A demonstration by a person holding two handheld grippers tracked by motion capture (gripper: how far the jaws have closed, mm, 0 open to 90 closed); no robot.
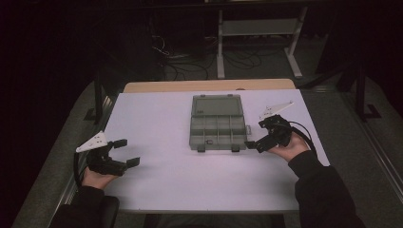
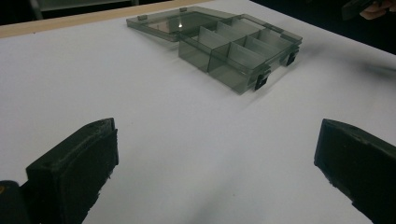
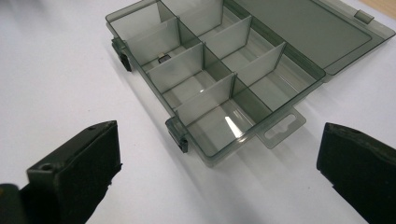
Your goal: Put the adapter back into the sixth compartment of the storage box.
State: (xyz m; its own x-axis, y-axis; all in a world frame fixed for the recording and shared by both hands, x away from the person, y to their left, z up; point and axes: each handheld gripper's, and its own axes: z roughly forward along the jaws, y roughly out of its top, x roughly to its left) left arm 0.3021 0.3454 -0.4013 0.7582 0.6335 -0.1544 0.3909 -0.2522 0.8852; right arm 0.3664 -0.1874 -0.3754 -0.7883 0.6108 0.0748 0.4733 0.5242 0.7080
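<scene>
A smoky clear compartment box [image 1: 217,124] is lying open at the table's [image 1: 152,118] centre, lid folded flat on the far side. The right gripper [image 1: 257,144] is hovering wide beside its near-right latch; the left gripper [image 1: 124,152] is waiting wide at near left, well apart.

Smoky compartment box [image 3: 219,88] lies lid-open just beyond the hand-held gripper [image 3: 217,177], jaws wide apart

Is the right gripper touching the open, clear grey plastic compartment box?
Apart. In the right gripper view, bare white table lies between both open black jaws and the clear grey plastic compartment box; the high view shows the right gripper just beside its corner.
</scene>
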